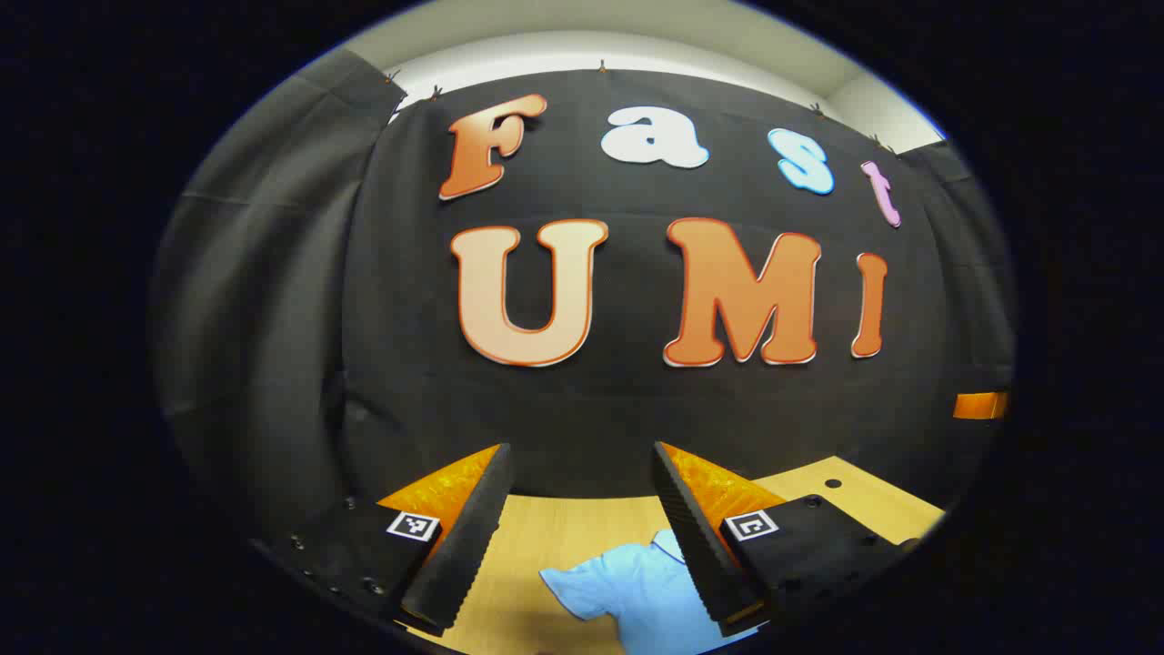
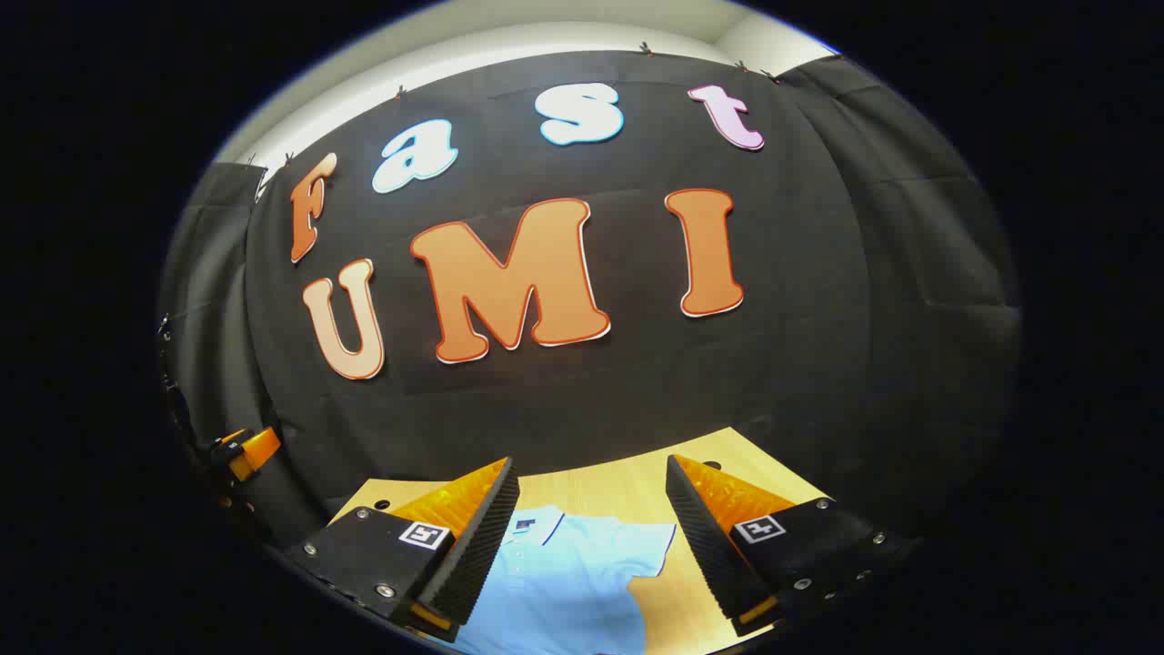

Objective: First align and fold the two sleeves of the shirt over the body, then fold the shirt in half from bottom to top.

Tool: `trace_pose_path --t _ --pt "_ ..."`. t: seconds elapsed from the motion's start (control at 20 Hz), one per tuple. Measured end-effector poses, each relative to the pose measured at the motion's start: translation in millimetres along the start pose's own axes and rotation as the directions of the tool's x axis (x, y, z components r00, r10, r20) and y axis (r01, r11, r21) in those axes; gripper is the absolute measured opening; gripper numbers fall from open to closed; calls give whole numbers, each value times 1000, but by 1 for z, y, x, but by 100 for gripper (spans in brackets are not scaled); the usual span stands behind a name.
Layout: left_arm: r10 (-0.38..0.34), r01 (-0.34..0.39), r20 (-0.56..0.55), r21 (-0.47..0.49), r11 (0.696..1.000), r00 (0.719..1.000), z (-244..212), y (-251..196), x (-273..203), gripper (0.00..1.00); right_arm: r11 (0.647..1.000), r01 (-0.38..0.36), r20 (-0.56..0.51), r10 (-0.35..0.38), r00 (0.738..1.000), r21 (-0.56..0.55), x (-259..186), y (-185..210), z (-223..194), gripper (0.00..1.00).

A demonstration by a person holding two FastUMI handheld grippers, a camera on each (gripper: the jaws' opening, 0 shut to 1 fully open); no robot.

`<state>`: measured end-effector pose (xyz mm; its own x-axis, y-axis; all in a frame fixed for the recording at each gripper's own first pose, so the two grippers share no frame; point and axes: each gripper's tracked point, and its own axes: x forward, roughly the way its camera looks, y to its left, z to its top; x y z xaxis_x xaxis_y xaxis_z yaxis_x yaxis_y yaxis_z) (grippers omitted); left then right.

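The light blue shirt [image 2: 568, 582] lies flat on the wooden bench [image 2: 627, 487], collar toward the back wall, both sleeves not yet folded. The left tool [image 1: 582, 537] and right tool [image 2: 591, 541] hang above it, jaws spread wide, gripping nothing. In the right gripper view a sleeve [image 2: 650, 546] points toward three o'clock. I'd pinch each cuff low and fold inward evenly.

Shirt [image 2: 568, 582] flat on table [image 2: 718, 450], collar toward back wall [image 2: 637, 382]. Left gripper [image 1: 582, 532] above table, fingers apart, one sleeve [image 1: 582, 587] between them. Right gripper [image 2: 591, 537] above shirt, fingers apart, other sleeve [image 2: 650, 550] between. Wall behind table.
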<state>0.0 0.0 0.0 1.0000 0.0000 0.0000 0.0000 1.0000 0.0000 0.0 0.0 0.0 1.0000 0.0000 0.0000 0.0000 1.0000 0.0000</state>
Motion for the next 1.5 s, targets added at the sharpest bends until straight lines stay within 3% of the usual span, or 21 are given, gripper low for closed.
trace_pose_path --t 0.1,0.2,0.45,0.6,0.75,1.05,1.35,1.45,1.5 --pt "1 -1 -31 -19 1000 1000 -12 18 12 98 1000 18 -22 -18 1000 -22 4 10 -4 98" --pt "-62 56 -51 -100 993 997 -17 9 19 98 998 36 -26 -37 999 -44 12 14 -3 98" --pt "32 -32 -15 0 999 999 5 20 33 98 998 28 -64 -31 997 -52 33 6 5 98" --pt "35 -32 28 -88 996 999 19 10 33 98 995 27 -97 -37 995 -100 47 -8 2 98" --pt "74 -72 22 -60 996 997 18 12 42 98 995 31 -128 -44 991 -99 70 -17 1 98" --pt "81 -83 -28 -64 994 996 0 15 59 98 989 50 -221 -81 972 -141 99 -25 -24 98" --pt "97 -102 -66 -71 992 993 -20 29 73 98 984 69 -432 -136 891 -167 138 -47 -68 98" --pt "106 -112 -82 -70 991 991 -27 34 77 98 983 69 -543 -151 826 -169 153 -55 -95 98" --pt "111 -118 -92 -70 991 989 -31 37 79 98 989 59 -627 -133 767 -138 156 -53 -115 98"
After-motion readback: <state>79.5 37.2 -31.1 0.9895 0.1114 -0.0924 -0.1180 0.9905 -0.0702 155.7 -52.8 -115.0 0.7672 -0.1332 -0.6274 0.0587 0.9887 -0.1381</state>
